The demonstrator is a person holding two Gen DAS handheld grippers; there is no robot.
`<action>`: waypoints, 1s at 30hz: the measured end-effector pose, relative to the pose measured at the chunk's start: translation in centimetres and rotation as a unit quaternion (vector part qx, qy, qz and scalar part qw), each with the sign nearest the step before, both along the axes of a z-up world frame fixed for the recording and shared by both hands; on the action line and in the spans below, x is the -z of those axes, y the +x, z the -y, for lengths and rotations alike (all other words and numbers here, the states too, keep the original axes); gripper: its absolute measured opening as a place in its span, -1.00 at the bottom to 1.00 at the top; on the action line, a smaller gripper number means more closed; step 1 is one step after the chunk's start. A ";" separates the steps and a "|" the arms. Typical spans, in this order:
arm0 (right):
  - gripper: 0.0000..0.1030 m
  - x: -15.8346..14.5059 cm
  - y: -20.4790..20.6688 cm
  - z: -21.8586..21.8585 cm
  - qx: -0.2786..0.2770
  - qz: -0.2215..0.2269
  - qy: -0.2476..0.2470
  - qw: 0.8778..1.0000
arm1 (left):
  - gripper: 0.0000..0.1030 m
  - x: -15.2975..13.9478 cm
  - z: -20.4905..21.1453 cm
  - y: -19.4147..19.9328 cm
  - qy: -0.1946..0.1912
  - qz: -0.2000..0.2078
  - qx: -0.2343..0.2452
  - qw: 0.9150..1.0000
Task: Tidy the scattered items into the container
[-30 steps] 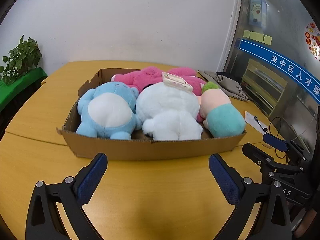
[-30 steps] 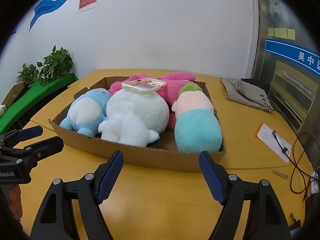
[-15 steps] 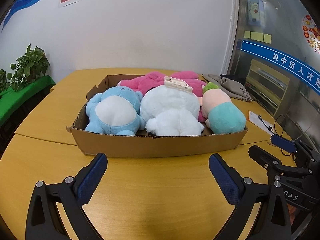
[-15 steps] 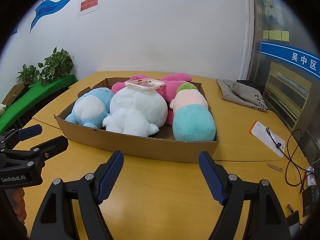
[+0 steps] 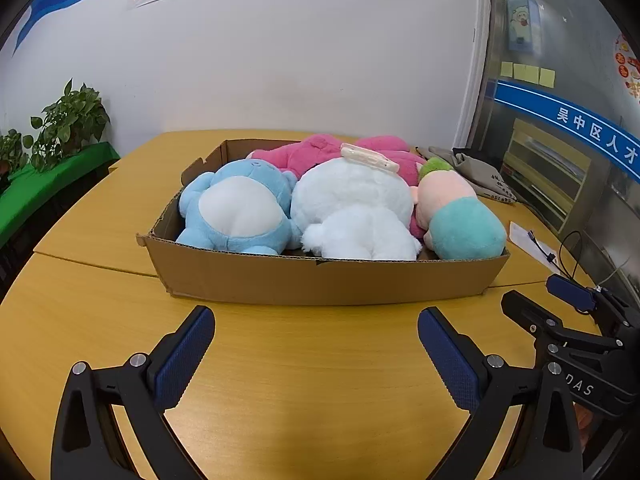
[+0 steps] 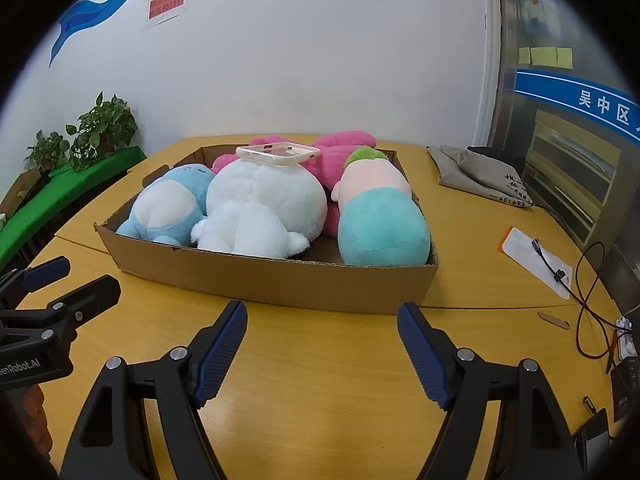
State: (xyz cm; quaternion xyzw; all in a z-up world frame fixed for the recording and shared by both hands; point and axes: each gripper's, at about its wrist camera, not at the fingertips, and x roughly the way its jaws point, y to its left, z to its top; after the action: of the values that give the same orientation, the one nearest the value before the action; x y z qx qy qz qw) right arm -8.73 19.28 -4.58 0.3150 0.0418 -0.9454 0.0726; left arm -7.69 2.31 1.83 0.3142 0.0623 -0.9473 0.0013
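Nearest the cameras, the left gripper [image 5: 316,344] and the right gripper [image 6: 322,344] hung side by side over the bare front of the wooden table [image 5: 300,380], each with its blue-padded jaws spread wide and nothing between them. Neither touched anything.

Just beyond them sat the cardboard box [image 5: 320,280], low-walled and packed. A blue plush toy [image 5: 240,208] lay at its left, a white plush toy [image 5: 352,208] in the middle and a teal-and-pink plush toy [image 5: 460,220] at its right, with a pink plush toy [image 5: 320,152] behind them. A pale phone case [image 6: 278,153] rested on top of the white toy.

Further off to the right, a grey cloth bag [image 6: 480,176], a white card [image 6: 536,260] and a cable [image 6: 588,280] lay on the table, well apart from the box.

Judging by this, the gathering looked done or nearly so. Whether the bag and card counted as scattered items could not be told; if they did, the next move would call for a reach to the right.
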 end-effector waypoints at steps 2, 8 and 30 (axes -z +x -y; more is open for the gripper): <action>0.51 0.0 0.0 -0.1 0.000 0.000 -0.003 1.000 | 0.99 -0.1 -0.2 0.0 -0.006 -0.001 0.002 1.000; 0.51 0.1 0.1 0.0 -0.004 0.001 -0.003 1.000 | 0.99 -0.1 -0.9 0.0 -0.022 -0.005 0.003 1.000; 0.51 1.6 0.3 0.1 -0.004 0.018 -0.007 1.000 | 0.99 0.8 -2.3 0.3 -0.024 0.010 0.032 0.999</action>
State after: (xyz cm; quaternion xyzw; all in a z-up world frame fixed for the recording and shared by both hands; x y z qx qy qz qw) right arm -8.45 19.23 -6.21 0.3314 0.0349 -0.9395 0.0796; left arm -7.39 4.59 1.04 0.3249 0.0296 -0.9450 -0.0205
